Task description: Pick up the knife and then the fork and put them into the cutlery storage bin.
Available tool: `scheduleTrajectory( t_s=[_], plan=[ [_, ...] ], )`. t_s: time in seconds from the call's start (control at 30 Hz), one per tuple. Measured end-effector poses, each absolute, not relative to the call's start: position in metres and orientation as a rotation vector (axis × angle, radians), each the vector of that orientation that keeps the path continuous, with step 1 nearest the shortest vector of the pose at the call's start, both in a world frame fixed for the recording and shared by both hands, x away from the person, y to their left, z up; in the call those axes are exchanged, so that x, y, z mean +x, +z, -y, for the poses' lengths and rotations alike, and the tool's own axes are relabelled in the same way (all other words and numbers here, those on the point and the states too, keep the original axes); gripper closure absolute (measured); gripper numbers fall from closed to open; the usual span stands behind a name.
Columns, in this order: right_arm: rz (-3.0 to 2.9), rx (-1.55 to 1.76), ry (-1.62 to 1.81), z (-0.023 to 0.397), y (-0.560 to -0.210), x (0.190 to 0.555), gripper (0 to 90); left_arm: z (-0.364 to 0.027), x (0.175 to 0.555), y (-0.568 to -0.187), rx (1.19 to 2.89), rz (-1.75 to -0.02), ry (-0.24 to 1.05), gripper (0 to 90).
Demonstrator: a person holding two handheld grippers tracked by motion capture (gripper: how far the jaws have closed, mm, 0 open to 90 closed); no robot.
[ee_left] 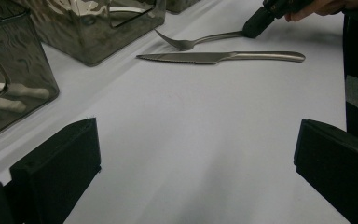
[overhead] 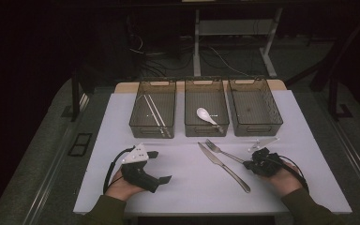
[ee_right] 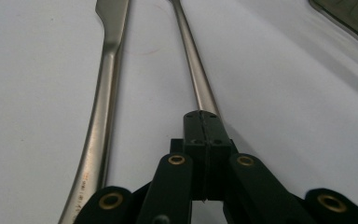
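A steel fork point(overhead: 218, 149) lies on the white table point(overhead: 187, 187), tines toward the bins. My right gripper point(overhead: 247, 164) is shut on the end of its handle. The right gripper view shows the two jaws point(ee_right: 203, 119) pressed together over the fork handle point(ee_right: 193, 56). A steel knife point(overhead: 222, 165) lies just left of the fork, its handle point(ee_right: 107, 84) running beside the gripper. My left gripper point(overhead: 160, 166) rests at the front left, jaws wide open with nothing between them point(ee_left: 196, 140). From it I see the knife point(ee_left: 219, 57), the fork point(ee_left: 200, 41) and the right gripper's tip point(ee_left: 256, 23).
Three smoky see-through bins stand in a row at the back. The left bin point(overhead: 153, 108) holds chopsticks, the middle bin point(overhead: 206, 123) a white spoon point(overhead: 205, 115), and the right bin point(overhead: 254, 107) looks bare. A pale slim item point(overhead: 262, 142) lies in front of the right bin.
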State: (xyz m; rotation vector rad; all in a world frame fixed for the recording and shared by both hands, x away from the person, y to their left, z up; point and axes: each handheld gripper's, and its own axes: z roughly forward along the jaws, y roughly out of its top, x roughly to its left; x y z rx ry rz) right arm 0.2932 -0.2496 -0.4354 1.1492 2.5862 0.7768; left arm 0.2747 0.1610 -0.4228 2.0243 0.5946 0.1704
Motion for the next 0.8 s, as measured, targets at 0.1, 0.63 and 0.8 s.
scheduleTrajectory(
  t_s=[0.1,0.63,0.8],
  plan=[
    [-2.607,1.107,0.817,0.252,-0.431,0.294,89.7,-0.161,0.275,-0.423,2.026,-0.593,0.17,0.0],
    [-2.808,0.926,0.719,0.224,-0.409,0.346,63.4,-0.161,0.276,-0.423,2.023,-0.592,0.162,0.0],
    [-2.856,0.874,0.626,0.209,-0.411,0.36,64.0,-0.161,0.276,-0.423,2.025,-0.587,0.162,0.0]
  ],
)
